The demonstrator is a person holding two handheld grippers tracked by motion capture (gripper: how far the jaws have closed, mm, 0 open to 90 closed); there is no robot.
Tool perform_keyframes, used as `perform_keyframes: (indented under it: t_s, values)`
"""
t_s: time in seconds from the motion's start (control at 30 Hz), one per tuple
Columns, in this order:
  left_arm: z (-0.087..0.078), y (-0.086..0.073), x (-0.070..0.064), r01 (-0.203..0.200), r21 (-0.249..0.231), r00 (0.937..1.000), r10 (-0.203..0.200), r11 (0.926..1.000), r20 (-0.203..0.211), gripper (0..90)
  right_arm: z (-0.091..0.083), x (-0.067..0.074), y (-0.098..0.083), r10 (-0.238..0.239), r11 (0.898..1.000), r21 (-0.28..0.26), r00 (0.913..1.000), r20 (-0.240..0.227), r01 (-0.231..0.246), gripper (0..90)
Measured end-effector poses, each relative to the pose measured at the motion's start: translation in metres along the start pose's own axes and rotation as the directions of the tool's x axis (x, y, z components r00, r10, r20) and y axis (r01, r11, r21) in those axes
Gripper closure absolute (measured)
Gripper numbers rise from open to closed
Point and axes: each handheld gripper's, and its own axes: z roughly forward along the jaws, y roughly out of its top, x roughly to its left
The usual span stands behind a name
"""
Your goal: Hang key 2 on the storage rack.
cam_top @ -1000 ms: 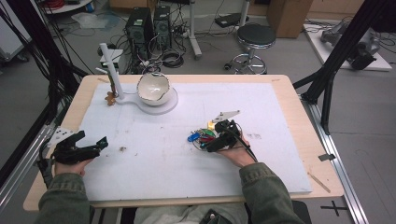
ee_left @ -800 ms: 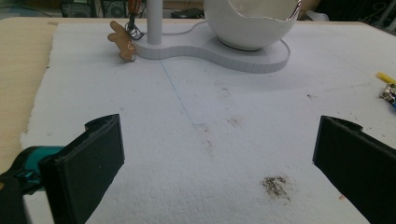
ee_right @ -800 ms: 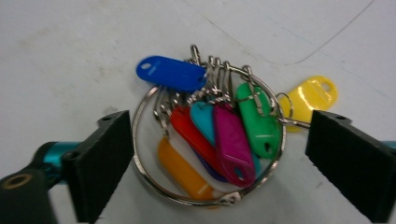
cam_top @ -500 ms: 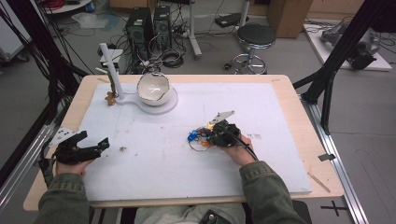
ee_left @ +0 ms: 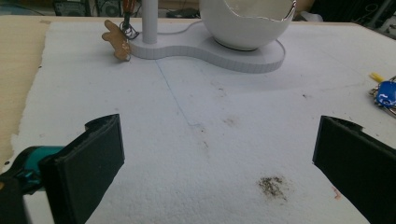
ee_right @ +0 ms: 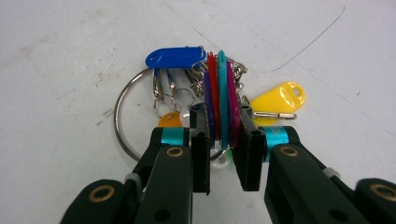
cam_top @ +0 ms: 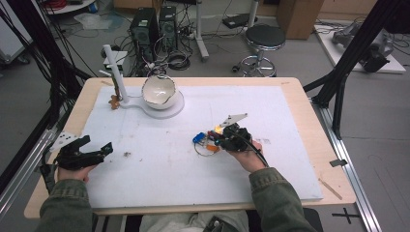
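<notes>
A bunch of coloured plastic key tags (ee_right: 219, 100) on a large wire ring (ee_right: 122, 122) lies on the white foam sheet (cam_top: 159, 169) right of centre on the surface, and the right claw (ee_right: 223, 140) has just closed on it: its two black pads pinch a stack of tags — purple, red, teal and magenta — standing on edge between them. A blue tag (ee_right: 175, 56) lies flat at the far side of the bunch, a yellow tag (ee_right: 279, 97) fans out to one side, and an orange one peeks from behind the near jaw. In the high view the same bunch (cam_top: 207, 141) sits at the tip of the right claw (cam_top: 223, 140), on the side toward the table's middle, with the wire ring trailing toward the person.

The relation that matters is plain: the tags lie straight ahead of the right claw, their flat faces running along its line of reach, so the pinch falls across their thin stack, not their length. The rest of the bunch hangs off the ring and, by the look of it, would dangle and swing once lifted.

The left claw (cam_top: 92, 152) rests well apart at the near left edge of the sheet, jaws spread wide with nothing between them; the right hand is by far the nearer. Beyond, toward the far left corner, a white bowl (cam_top: 158, 91) sits on a white stand (cam_top: 129, 101) with an upright post, a small brown figure (ee_left: 116, 39) beside its foot.
</notes>
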Motion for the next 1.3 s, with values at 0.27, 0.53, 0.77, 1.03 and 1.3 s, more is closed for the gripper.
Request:
perform_keyframes:
  t_s: [0.27,0.53,0.77,1.03,1.3]
  values:
    - [0.0,0.0,0.001,0.007,0.002,0.9999,-0.007,1.0,0.011,2.4,-0.011,-0.002,0.001,0.046,0.998,-0.052,0.9987,-0.023,-0.047,79.2]
    - [-0.002,-0.001,0.002,0.01,-0.002,0.9999,-0.01,0.9999,0.007,2.4,-0.022,-0.001,0.002,0.082,0.989,-0.117,0.9957,-0.044,-0.086,79.2]
    - [-0.003,-0.002,0.003,0.017,-0.007,0.9998,-0.016,0.9998,0.006,2.4,-0.036,-0.001,0.007,0.114,0.981,-0.152,0.9912,-0.067,-0.123,79.3]
    - [-0.004,-0.002,0.002,0.015,-0.01,0.9998,-0.015,0.9998,0.011,2.4,-0.062,0.003,0.02,0.119,0.975,-0.179,0.9895,-0.082,-0.132,79.4]
    - [-0.003,-0.002,0.002,0.014,-0.01,0.9998,-0.014,0.9998,0.014,2.4,-0.082,0.0,0.034,0.131,0.961,-0.229,0.9858,-0.106,-0.152,79.3]
